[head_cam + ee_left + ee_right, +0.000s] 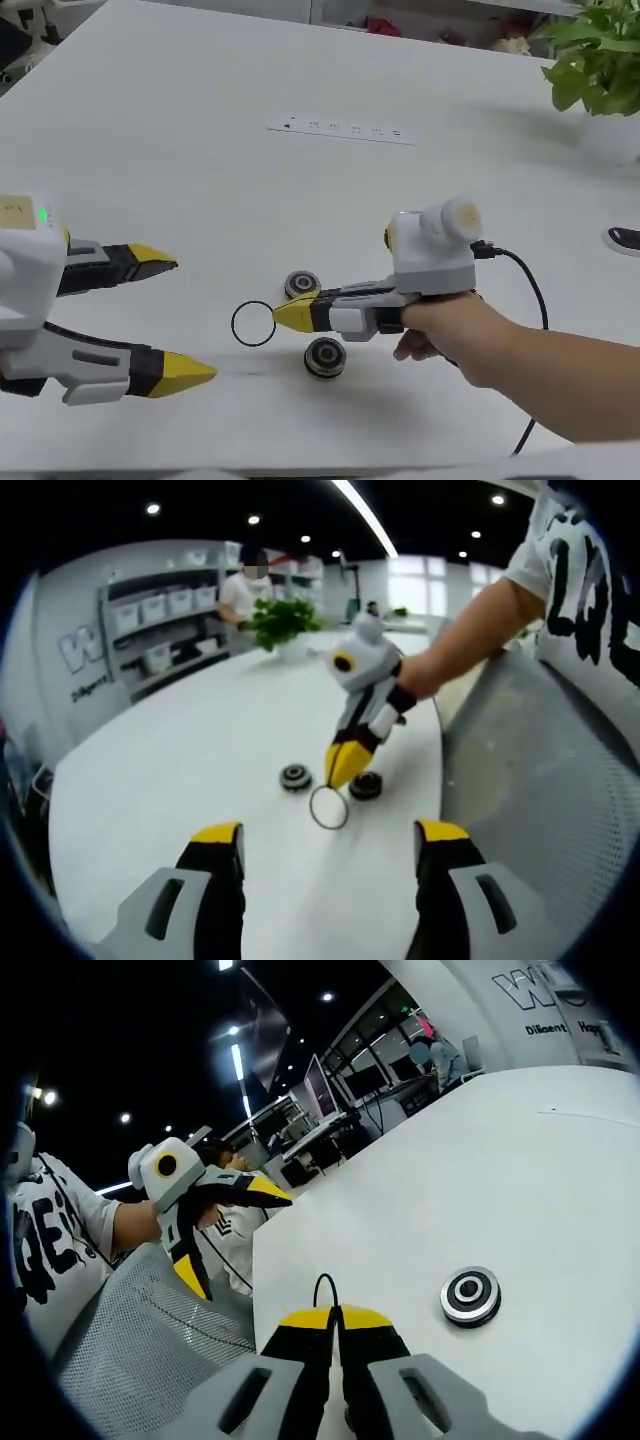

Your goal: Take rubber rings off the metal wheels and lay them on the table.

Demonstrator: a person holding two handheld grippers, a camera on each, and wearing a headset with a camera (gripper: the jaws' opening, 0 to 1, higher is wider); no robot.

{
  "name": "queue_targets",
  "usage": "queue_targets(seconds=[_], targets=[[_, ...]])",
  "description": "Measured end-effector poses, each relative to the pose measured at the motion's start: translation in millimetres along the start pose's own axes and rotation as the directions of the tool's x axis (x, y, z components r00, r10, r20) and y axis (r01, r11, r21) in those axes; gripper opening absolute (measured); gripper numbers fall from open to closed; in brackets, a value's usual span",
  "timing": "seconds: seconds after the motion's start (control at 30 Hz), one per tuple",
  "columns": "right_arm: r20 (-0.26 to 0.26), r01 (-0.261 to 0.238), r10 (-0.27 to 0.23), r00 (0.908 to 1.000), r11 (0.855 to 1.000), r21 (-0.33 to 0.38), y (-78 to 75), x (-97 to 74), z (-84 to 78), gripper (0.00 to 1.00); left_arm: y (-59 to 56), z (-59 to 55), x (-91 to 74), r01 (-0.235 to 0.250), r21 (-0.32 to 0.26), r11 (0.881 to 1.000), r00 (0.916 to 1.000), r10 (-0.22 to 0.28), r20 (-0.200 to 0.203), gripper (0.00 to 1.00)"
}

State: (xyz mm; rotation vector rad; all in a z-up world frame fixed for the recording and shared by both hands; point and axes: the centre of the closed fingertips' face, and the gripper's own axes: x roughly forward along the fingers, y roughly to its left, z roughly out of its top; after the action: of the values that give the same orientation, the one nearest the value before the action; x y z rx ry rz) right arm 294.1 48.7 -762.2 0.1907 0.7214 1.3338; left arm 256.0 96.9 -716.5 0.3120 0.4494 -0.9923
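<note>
Right gripper (290,315): my jaws are pinched together on the rubber ring (234,322), low over the table (200,150).
Left gripper (185,317): my jaws are spread wide, holding nothing.
Risk: the ring may cling to a jaw on release, or spring against the nearer wheel (325,357).

Most of the tabletop (200,120) is lying bare, with loads of room on the far side up to the power strip (340,130). The plant (600,60) is sitting off in the far right corner. Tight spot: two wheels are flanking the right gripper (282,314), one wheel (301,285) just beyond it and the other wheel (325,356) just nearer, while it's pinching the rubber ring (233,324). Between that ring and the wide-open left gripper (185,317) nothing is blocking the way. A cable (530,290) is trailing off to the right.
</note>
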Motion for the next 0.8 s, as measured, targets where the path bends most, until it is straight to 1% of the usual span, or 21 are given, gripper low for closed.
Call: queue_targets(seconds=[0.4, 0.63, 0.8], targets=[[-0.038, 0.021, -0.021, 0.9991, 1.000, 0.000, -6.3, 8.1, -11.1, 0.00, -0.5, -0.5, 2.1, 0.005, 0.002, 1.000, 0.9999, -0.005, -0.010, 0.71], [-0.046, 0.045, -0.045, 0.9979, 0.999, -0.005, -11.4, 11.5, -13.6, 0.00, -0.7, -2.5, 2.0, 0.005, -0.004, 1.000, 0.9999, -0.005, -0.014, 0.70], [-0.063, 0.060, -0.061, 0.9961, 0.998, -0.016, -14.4, 13.6, -17.6, 0.00, -1.4, -4.1, 1.8, 0.005, -0.007, 1.000, 0.9998, -0.005, -0.017, 0.70]])
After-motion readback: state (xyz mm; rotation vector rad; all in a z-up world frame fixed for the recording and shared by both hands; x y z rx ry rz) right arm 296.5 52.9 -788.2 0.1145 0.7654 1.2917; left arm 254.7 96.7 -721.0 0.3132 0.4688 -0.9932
